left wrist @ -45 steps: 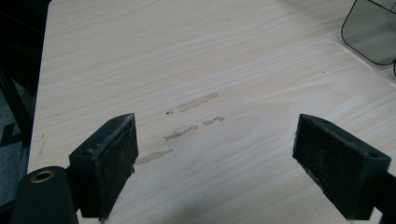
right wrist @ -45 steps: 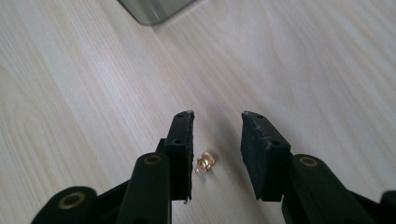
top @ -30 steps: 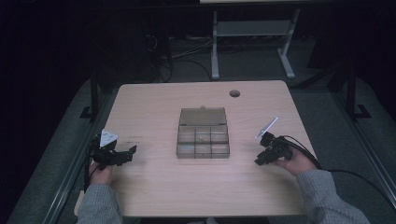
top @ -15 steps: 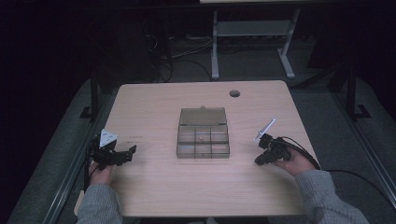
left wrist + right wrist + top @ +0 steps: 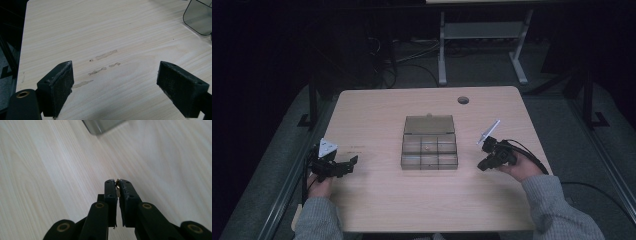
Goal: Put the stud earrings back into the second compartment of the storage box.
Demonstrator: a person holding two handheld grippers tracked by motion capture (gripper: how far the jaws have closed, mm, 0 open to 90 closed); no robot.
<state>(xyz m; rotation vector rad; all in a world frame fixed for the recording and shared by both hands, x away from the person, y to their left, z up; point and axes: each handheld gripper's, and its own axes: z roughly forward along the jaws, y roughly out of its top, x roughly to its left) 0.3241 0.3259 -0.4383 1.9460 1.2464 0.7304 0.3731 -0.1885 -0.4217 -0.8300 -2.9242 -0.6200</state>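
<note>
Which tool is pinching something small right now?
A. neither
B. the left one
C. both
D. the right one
D: in the right gripper view the right tool has its jaws closed on a small shiny piece at their tips, while in the left gripper view the left tool stands wide open over the bare table.

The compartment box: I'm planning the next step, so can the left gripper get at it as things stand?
Probably yes. The left gripper is open and holds nothing, and only bare table lies between it and the compartment box, whose lid is open.
</note>
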